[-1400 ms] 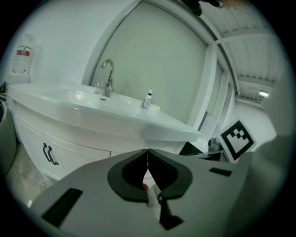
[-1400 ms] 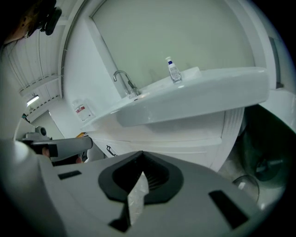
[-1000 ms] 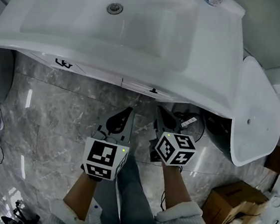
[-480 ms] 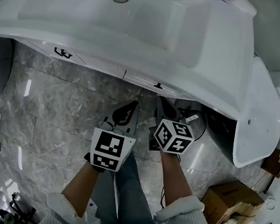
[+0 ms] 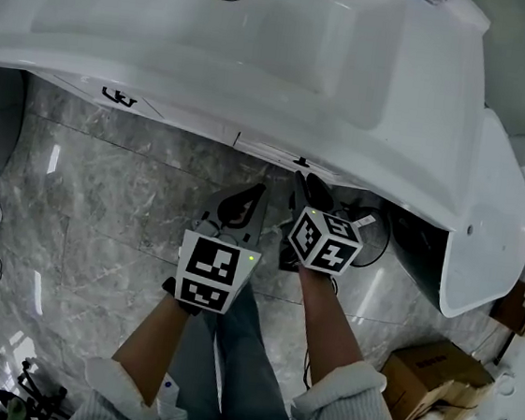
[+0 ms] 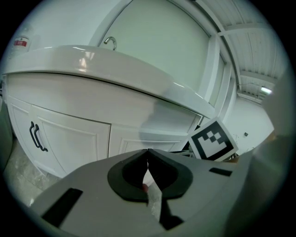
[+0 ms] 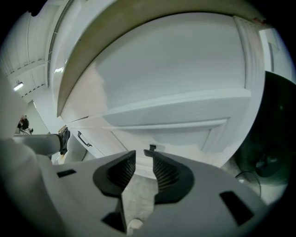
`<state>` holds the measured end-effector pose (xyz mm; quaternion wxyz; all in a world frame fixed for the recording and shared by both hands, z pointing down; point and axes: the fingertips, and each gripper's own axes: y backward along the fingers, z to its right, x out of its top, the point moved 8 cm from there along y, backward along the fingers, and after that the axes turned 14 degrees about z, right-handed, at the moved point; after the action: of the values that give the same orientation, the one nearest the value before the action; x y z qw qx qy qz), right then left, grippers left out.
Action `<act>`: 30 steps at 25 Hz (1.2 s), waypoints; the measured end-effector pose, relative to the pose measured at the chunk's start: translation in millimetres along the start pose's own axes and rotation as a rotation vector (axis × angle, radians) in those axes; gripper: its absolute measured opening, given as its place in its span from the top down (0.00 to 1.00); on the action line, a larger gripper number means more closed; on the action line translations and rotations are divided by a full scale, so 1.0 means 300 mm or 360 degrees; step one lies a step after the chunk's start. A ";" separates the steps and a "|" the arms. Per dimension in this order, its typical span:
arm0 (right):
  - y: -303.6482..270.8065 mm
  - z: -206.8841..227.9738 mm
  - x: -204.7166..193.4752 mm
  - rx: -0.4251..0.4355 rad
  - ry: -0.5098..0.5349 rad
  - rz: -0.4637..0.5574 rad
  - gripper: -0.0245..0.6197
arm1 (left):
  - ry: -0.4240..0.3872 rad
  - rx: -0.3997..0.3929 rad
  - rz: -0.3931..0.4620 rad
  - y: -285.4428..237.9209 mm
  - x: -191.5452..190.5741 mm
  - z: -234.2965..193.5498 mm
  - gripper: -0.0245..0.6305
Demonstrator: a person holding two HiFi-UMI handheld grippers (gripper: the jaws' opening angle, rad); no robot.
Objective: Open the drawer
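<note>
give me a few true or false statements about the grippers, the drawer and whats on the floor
1. The right gripper has its jaws apart. True. They have just been opening and hold nothing; the small black drawer handle is just ahead of the tips.
2. The left gripper is clamped on the cabinet door handle. False. Its jaws are shut on nothing, and that handle is well off to its left.
3. The drawer is pulled all the way out. False. Its front looks closed under the sink.
4. A cardboard box sits on the floor to the person's right. True.
</note>
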<state>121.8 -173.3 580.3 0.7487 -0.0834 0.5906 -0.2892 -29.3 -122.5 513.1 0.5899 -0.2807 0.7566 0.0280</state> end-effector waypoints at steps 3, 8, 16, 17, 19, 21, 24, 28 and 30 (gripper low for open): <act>-0.030 0.008 -0.012 -0.0017 -0.0030 -0.0037 0.75 | -0.0006 -0.0005 0.0001 -0.006 0.000 -0.010 0.94; -0.081 0.023 -0.013 -0.0047 -0.0066 -0.0069 0.67 | -0.0004 0.0005 0.0003 -0.010 -0.001 -0.029 0.94; -0.155 0.053 -0.023 -0.0147 -0.0088 -0.0165 0.65 | 0.0010 0.0021 -0.0006 -0.004 -0.016 -0.054 0.94; -0.162 0.057 -0.026 -0.0166 -0.0101 -0.0170 0.65 | 0.0013 0.0021 -0.0010 -0.004 -0.019 -0.059 0.94; -0.169 0.060 -0.029 -0.0216 -0.0143 -0.0168 0.65 | 0.0020 0.0022 -0.0016 -0.003 -0.023 -0.067 0.94; -0.170 0.054 -0.033 -0.0279 -0.0168 -0.0150 0.65 | 0.0022 0.0025 -0.0018 -0.001 -0.024 -0.075 0.94; -0.172 0.045 -0.035 -0.0362 -0.0162 -0.0111 0.65 | 0.0021 0.0028 -0.0015 -0.001 -0.019 -0.083 0.94; -0.173 0.037 -0.036 -0.0405 -0.0128 -0.0093 0.66 | 0.0021 0.0029 -0.0008 0.005 -0.015 -0.097 0.94; -0.177 0.032 -0.039 -0.0397 -0.0134 -0.0084 0.66 | 0.0028 0.0034 -0.0008 0.009 -0.016 -0.107 0.94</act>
<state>111.5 -212.8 617.5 0.7488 -0.2035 0.5876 -0.2295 -57.9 -130.4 526.4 0.5863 -0.2766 0.7612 0.0160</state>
